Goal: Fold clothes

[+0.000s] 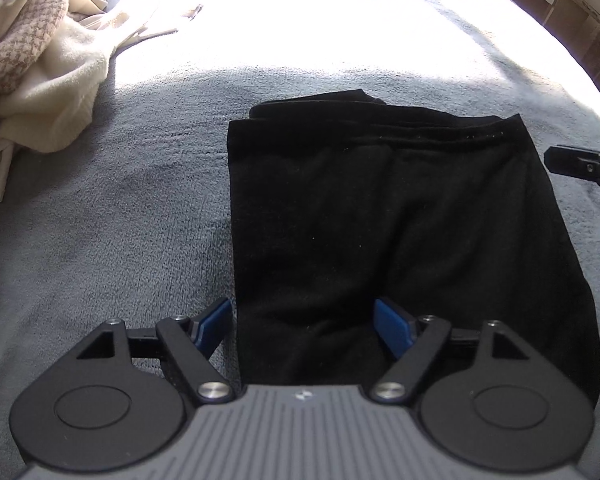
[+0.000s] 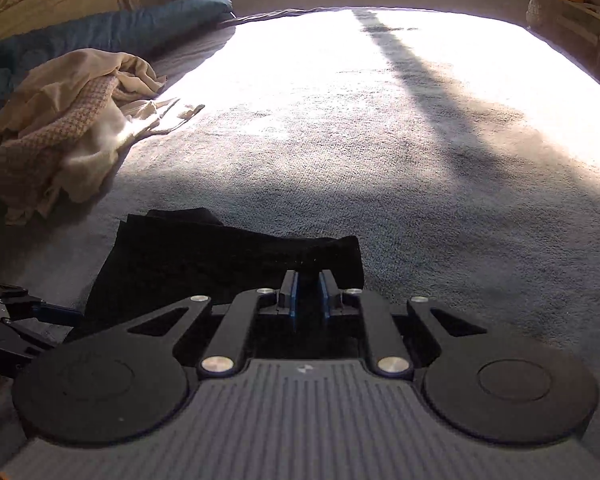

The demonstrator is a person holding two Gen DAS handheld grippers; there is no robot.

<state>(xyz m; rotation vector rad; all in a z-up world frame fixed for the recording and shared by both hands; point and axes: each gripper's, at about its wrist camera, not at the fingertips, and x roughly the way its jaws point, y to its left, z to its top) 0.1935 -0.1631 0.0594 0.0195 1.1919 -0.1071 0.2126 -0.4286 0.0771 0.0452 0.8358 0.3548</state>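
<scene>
Gripping the near right corner of the black garment (image 2: 236, 256), the right gripper (image 2: 308, 292) has its blue pads drawn narrow with dark cloth bunched between them, so we record it as clamped on the fabric. Our left gripper (image 1: 304, 328) stands wide, one blue pad off the garment's left edge over the bedcover (image 1: 100, 240), the other over the cloth; neither pad presses, so nothing is held there. The garment lies folded into a rough rectangle on the shaded near part of the bed, its stacked layers showing along the far edge, with the near edge running under the left gripper. Risk one, as we judge it: only one corner is pinned, so any pull by the right hand would drag that layer alone and skew or peel the stack. Risk two: if the left jaws close where they stand, they may pinch plush bedcover together with the cloth, lifting both. Risk three: several layers lie flush at that edge, and a shallow bite could take the top ply only. Toward the far left of the bed, well apart, sits the pile of cream and houndstooth clothes (image 1: 36, 64); a wide sweep leftward could snag it. Bright sun washes out the far half of the bed, so detail there is unreadable.
</scene>
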